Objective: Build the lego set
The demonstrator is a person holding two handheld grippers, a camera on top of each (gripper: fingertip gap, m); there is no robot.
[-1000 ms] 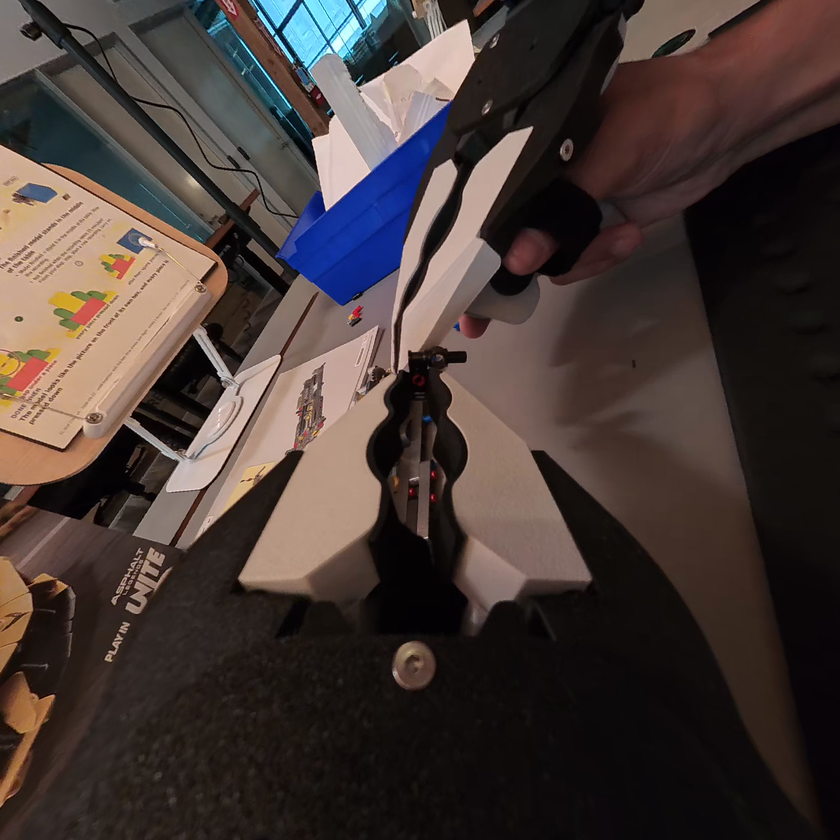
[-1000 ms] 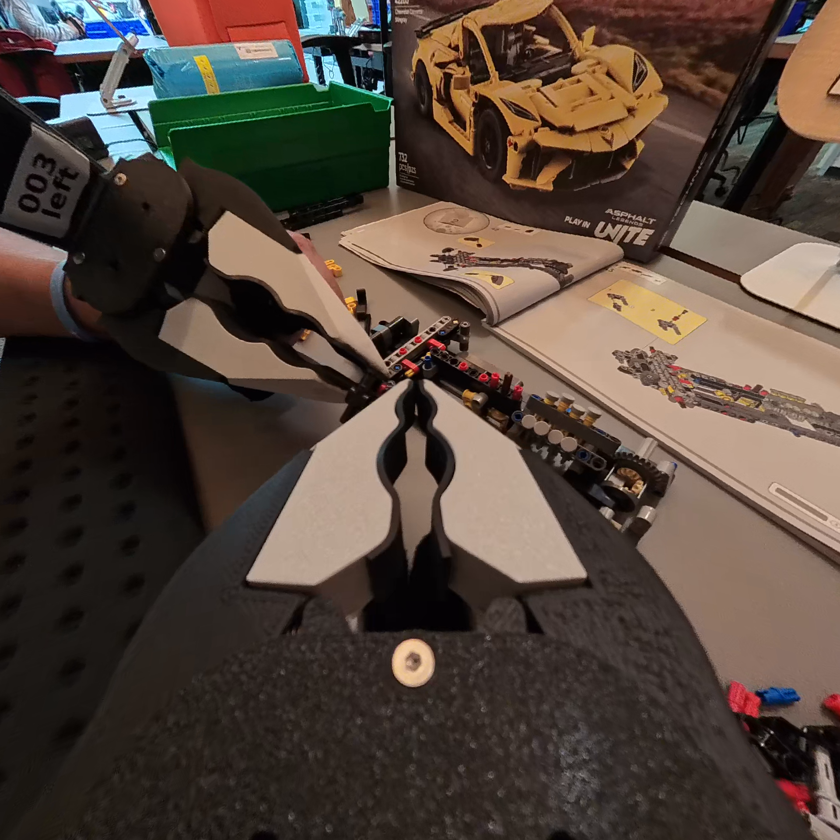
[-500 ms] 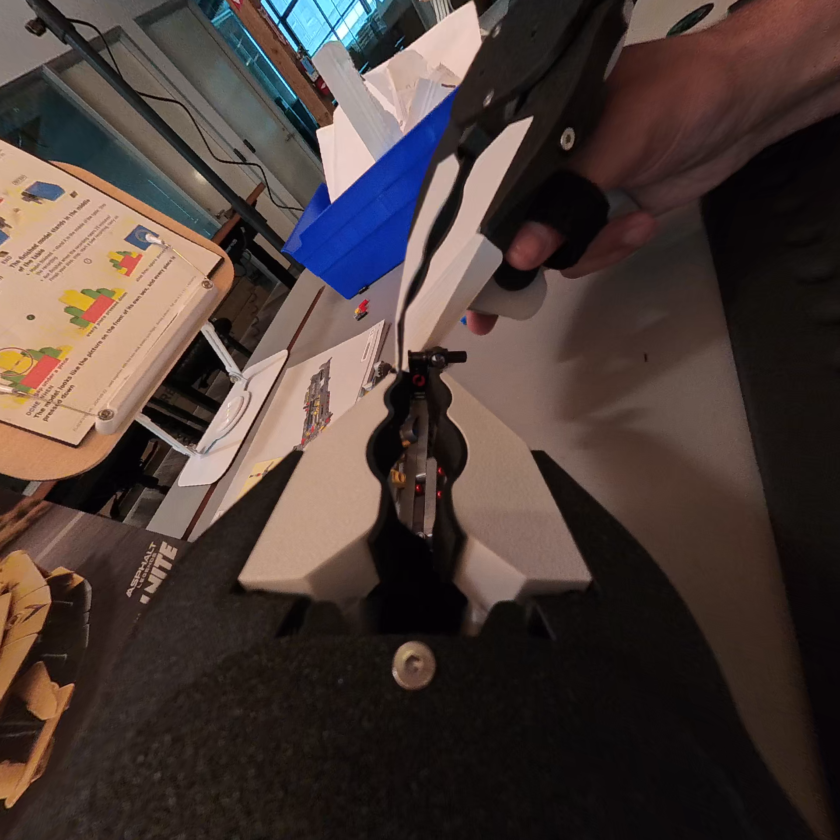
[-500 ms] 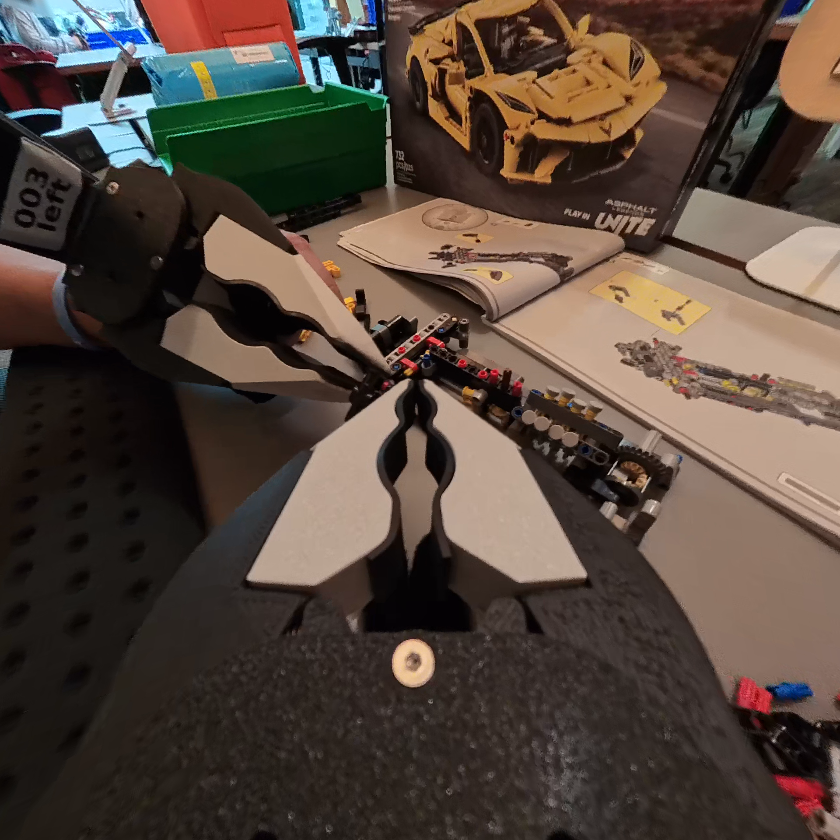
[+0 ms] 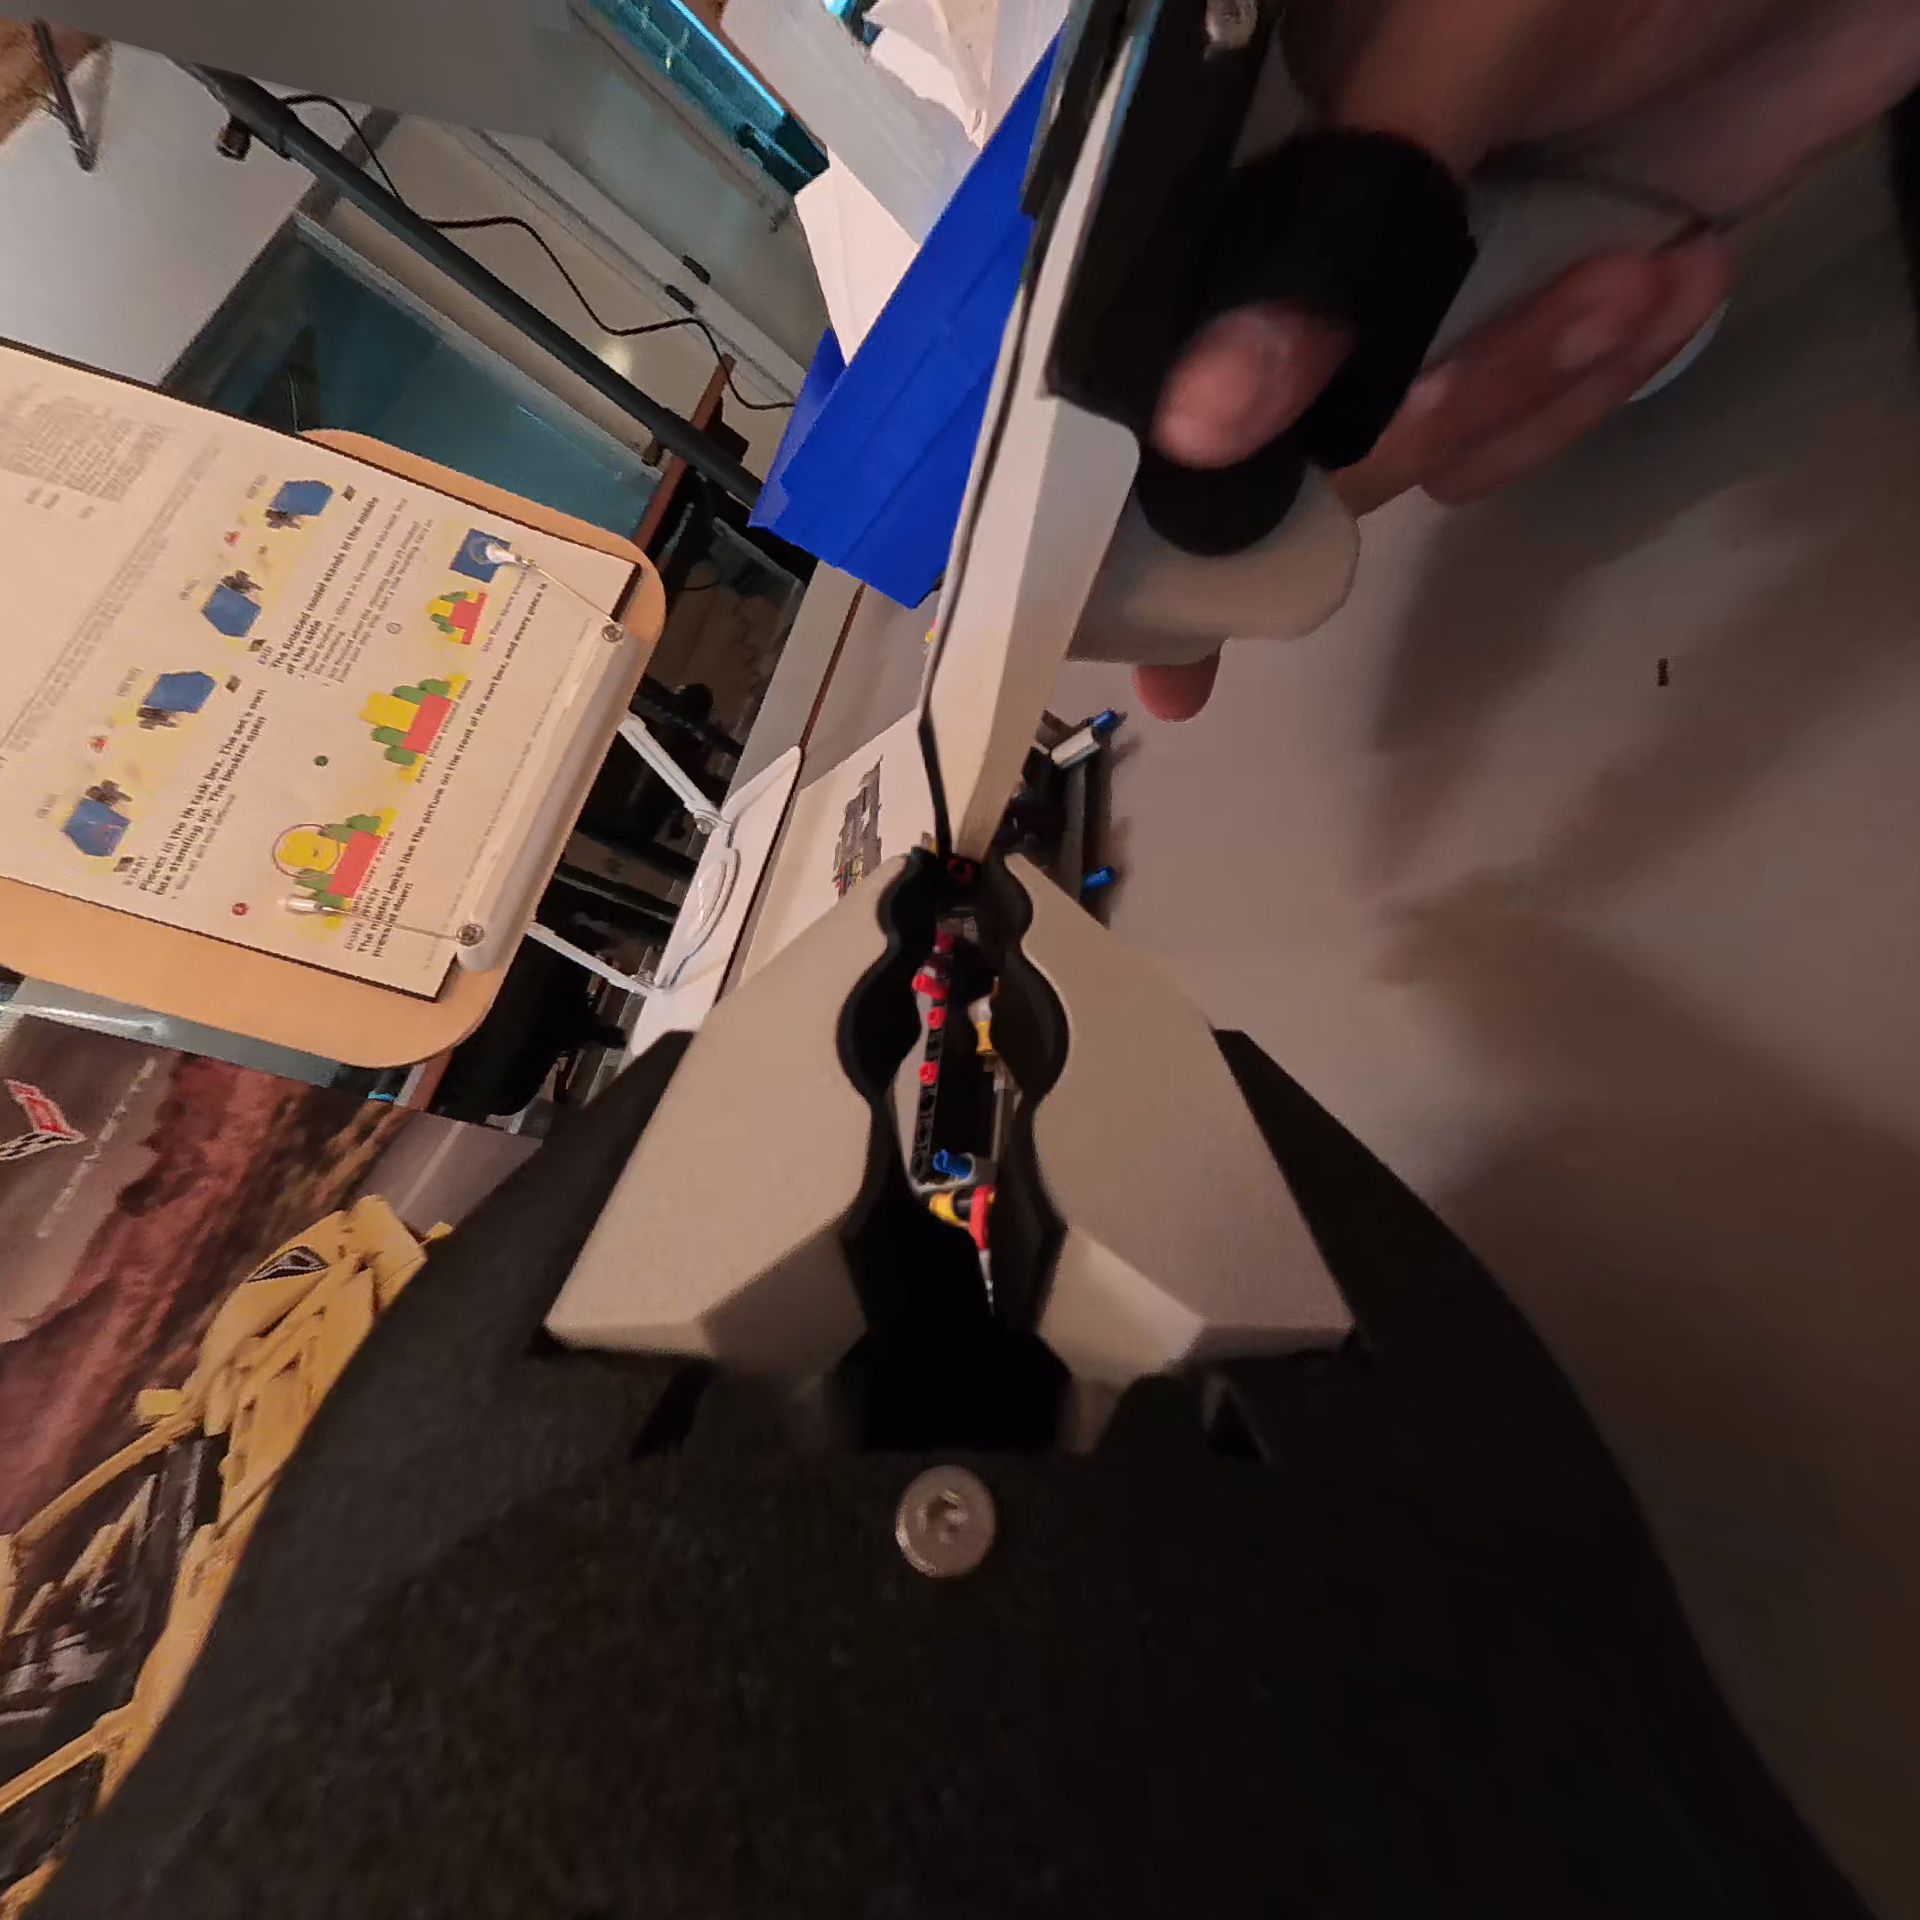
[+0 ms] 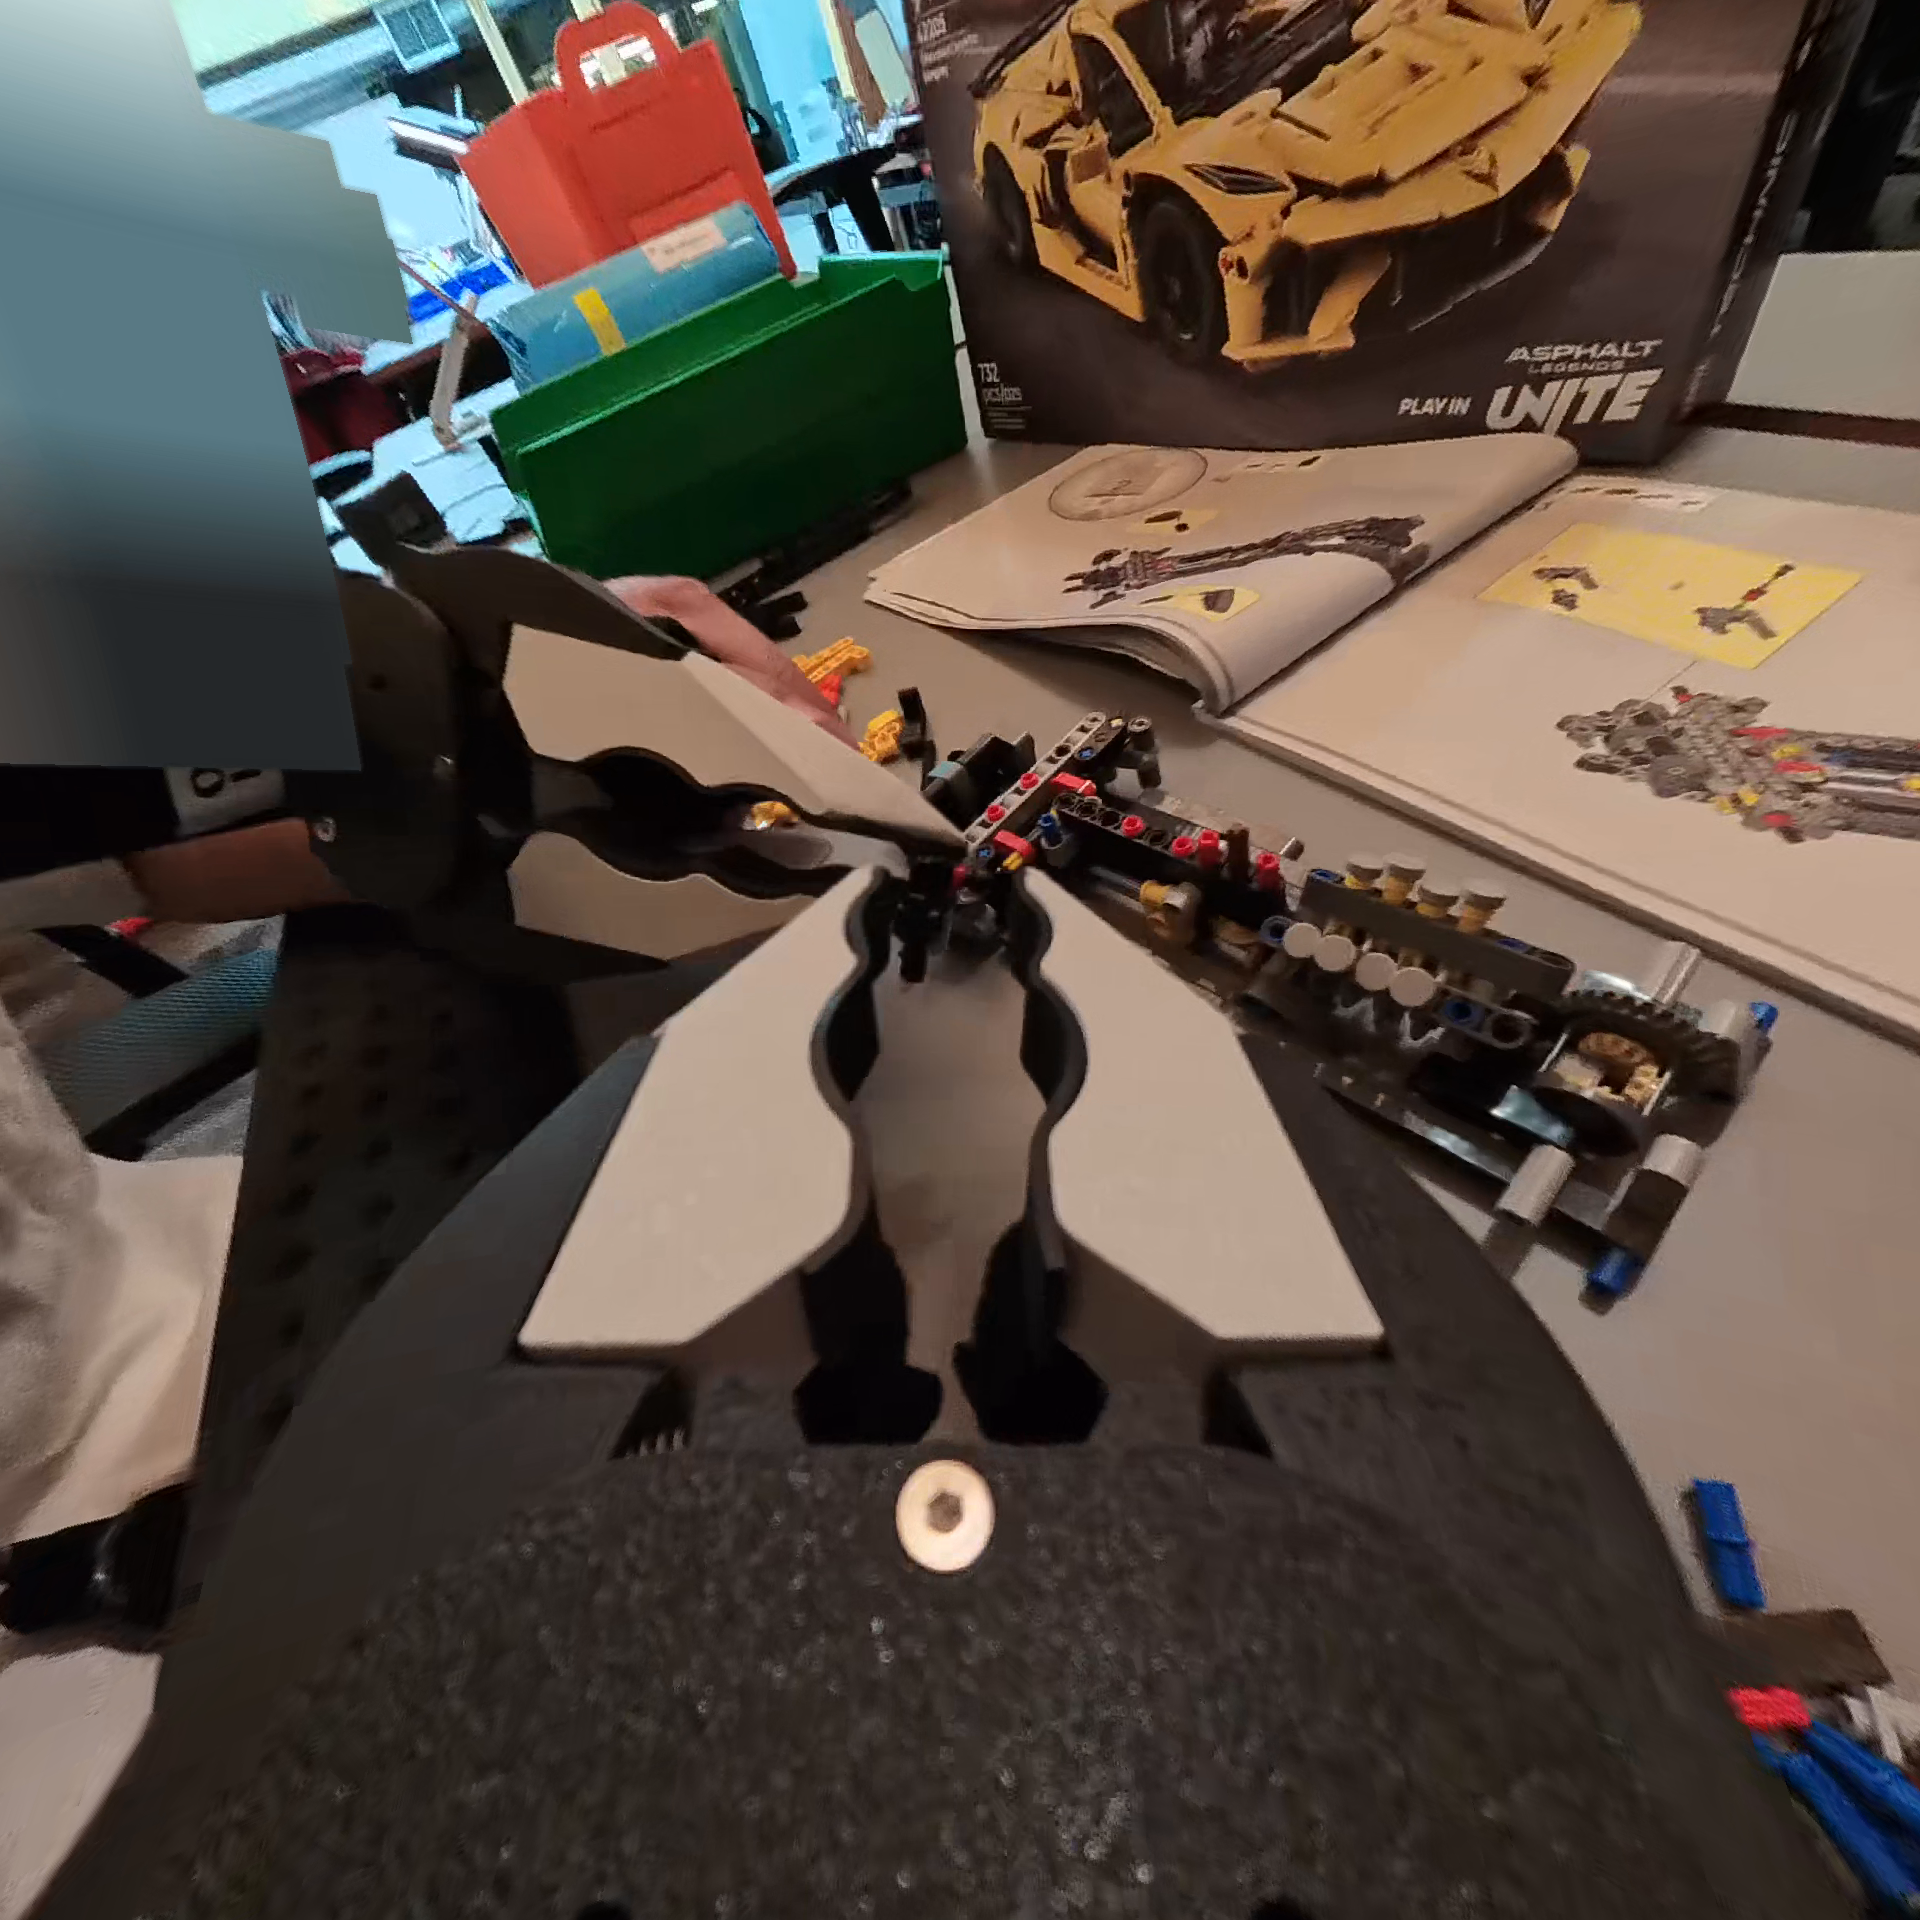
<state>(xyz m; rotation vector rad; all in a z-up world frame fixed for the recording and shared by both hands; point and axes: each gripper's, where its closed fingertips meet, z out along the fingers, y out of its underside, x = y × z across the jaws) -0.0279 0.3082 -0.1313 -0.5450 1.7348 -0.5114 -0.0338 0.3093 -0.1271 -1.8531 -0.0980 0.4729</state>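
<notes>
A long lego chassis of black and grey beams, with red, blue and yellow pins and a gear at its far end, lies on the grey table. My right gripper has its jaws a little apart, closed round black parts at the chassis's near end. My left gripper comes in from the left, shut on the same end. In the left wrist view my left gripper pinches a black and red part, the chassis shows through its jaws, and the right gripper meets it from above.
A car set box and an open instruction booklet lie behind the chassis, a green bin at back left. Loose pieces lie near the left gripper and blue ones at bottom right. A blue bin stands beyond. Both grippers' tips are close together, under 4 cm apart.
My right gripper's jaws, pressed together before, now stand a little apart round the chassis's end. Both grippers have tilted and the chassis's near end has swung slightly with them.
</notes>
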